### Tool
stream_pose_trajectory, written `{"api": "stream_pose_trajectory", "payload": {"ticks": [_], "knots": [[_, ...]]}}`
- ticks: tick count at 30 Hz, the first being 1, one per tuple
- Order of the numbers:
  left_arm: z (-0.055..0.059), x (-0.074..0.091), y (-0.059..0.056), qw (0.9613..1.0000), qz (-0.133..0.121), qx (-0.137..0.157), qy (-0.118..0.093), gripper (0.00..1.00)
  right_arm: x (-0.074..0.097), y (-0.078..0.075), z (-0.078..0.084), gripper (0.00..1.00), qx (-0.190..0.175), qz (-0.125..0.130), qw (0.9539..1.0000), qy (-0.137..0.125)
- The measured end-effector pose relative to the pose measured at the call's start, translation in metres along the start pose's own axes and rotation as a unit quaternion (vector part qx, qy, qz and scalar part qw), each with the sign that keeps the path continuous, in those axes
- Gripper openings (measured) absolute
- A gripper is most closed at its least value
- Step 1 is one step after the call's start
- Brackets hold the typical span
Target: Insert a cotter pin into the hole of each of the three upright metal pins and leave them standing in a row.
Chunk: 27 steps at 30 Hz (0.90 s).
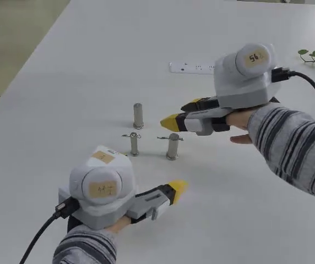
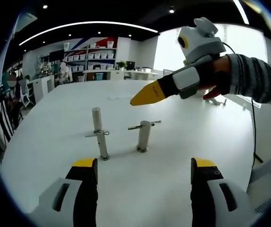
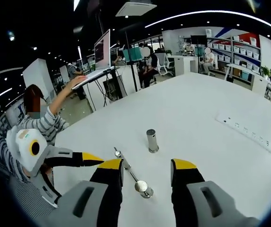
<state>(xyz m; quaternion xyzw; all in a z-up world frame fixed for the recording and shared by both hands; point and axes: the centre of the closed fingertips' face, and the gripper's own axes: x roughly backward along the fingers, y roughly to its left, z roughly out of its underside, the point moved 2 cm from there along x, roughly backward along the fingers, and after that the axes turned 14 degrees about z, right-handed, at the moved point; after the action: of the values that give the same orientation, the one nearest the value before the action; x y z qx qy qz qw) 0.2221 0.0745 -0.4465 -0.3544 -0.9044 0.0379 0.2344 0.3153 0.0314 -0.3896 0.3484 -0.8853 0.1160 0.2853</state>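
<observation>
2 metal pins (image 1: 172,146) hold cotter pins (image 1: 168,137); the rear pin (image 1: 138,115), centre frame, stands bare. Left gripper (image 1: 177,187) wide, right gripper (image 1: 170,123) narrower, both empty; likely next, fetching a 3rd cotter pin.

My left gripper (image 1: 175,188) sits at 7 o'clock in the head view, pointing toward 3, jaws spread wide. My right gripper (image 1: 173,122), at 2 o'clock, points toward 9, jaws parted, a striped sleeve (image 1: 295,148) behind it.
</observation>
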Motion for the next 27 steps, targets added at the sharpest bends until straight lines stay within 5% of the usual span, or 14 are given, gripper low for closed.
{"api": "stream_pose_trajectory", "payload": {"ticks": [10,27], "knots": [[-0.004,0.017,0.017,0.9998,-0.009,-0.012,-0.012,0.91,-0.049,-0.004,-0.013,0.36,0.003,0.004,1.0000,-0.005],[0.000,0.021,0.015,0.9996,0.009,-0.019,-0.020,0.99,-0.106,0.000,-0.011,0.30,-0.011,0.002,0.9999,0.008]]}}
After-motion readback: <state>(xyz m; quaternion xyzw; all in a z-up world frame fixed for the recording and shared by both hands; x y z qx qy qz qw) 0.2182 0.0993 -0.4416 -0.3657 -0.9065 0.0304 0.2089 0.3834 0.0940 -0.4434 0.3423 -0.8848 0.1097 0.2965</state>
